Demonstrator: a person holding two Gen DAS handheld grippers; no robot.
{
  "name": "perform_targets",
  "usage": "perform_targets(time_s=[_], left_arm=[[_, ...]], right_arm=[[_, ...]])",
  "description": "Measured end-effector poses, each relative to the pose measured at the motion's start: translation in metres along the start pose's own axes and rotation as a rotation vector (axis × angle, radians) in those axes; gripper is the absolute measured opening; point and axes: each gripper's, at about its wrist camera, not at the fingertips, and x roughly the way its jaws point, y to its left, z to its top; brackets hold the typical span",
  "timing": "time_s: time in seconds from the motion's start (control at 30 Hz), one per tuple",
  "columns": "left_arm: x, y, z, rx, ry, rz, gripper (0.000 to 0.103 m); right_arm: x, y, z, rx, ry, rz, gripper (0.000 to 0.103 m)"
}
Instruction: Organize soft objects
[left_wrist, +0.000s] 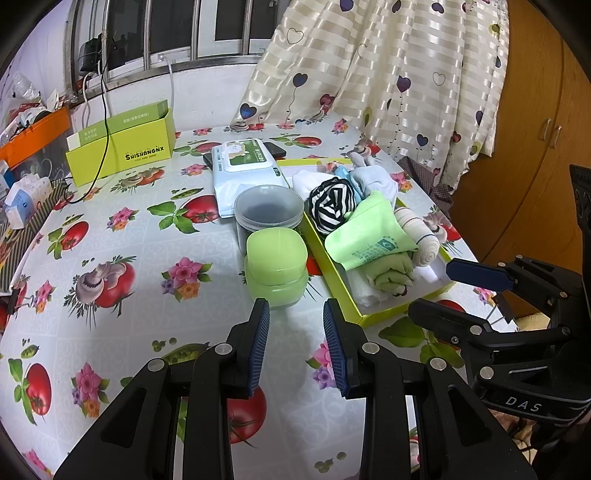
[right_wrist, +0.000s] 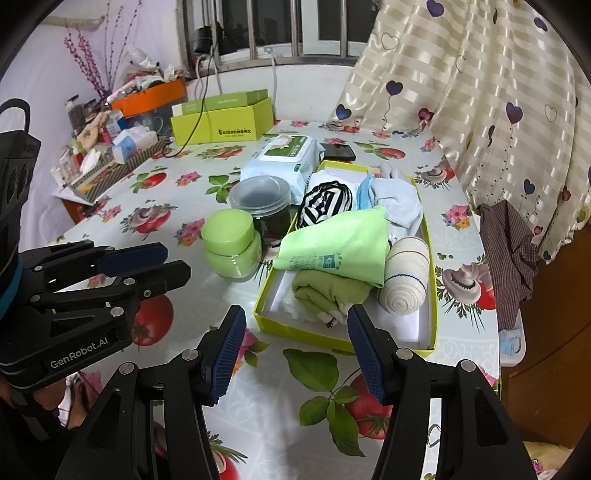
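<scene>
Yellow-green cardboard forms the shallow tray (right_wrist: 431, 295) that lies on the desk (left_wrist: 140, 229), whose cloth is printed with tomatoes and flowers. The soft things are packed inside it: a black-and-white striped bundle (right_wrist: 325, 201) at the far end, a pale blue cloth (right_wrist: 400, 199) beside it, a light green cloth (right_wrist: 343, 243) draped across the middle, an olive-green roll (right_wrist: 325, 291) under that cloth's near edge, and a cream roll (right_wrist: 404, 280) against the right wall. Just left of the tray stand a green lidded jar (left_wrist: 276, 266) and, behind it, a grey-lidded tub (left_wrist: 269, 208); a pack of wet wipes (left_wrist: 245, 166) lies further back. A yellow-green box (left_wrist: 122, 147) sits near the window wall.

The left gripper (left_wrist: 296, 347) hovers above the bare cloth in front of the jar, its fingers apart with nothing between them. The right gripper (right_wrist: 296, 358) hangs over the tray's near edge, its fingers spread wider and likewise empty, clear of every soft thing.
</scene>
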Motion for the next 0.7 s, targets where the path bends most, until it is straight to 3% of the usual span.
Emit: perform_targets(time_s=[0.7], left_arm=[[-0.0023,-0.0007,-0.0011,-0.001,-0.01,-0.006,0.032]], right_arm=[[0.0001,0.0,-0.0004,0.0,0.001,0.001,0.058]])
